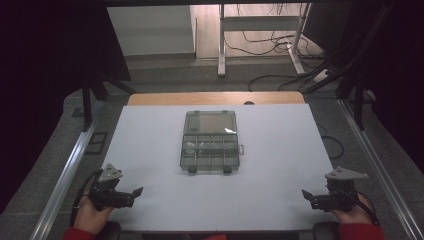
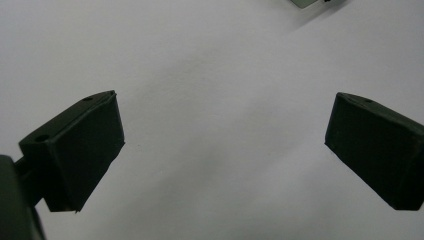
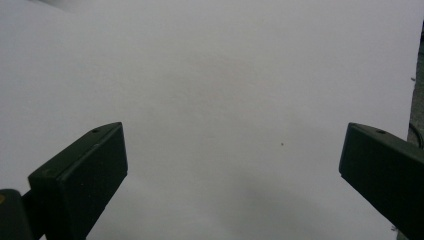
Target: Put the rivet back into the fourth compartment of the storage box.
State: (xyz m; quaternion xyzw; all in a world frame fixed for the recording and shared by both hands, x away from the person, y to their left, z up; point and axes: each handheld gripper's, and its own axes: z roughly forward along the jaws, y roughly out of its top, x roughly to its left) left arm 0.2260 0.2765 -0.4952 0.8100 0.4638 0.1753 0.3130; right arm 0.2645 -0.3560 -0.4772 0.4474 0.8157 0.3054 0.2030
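presently we hold both grippers low at the near corners of the white table (image 1: 150,150), left gripper (image 1: 131,194) and right gripper (image 1: 309,196) spread wide and empty, flanking the clear box (image 1: 209,142) lying mid-table, well apart, likely readying a two-sided approach.

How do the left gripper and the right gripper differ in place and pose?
The left gripper sits near the table's near-left corner, jaws pointing right; the right gripper sits near the near-right corner, jaws pointing left. Both are open, hold nothing, and lie apart from the compartment box.
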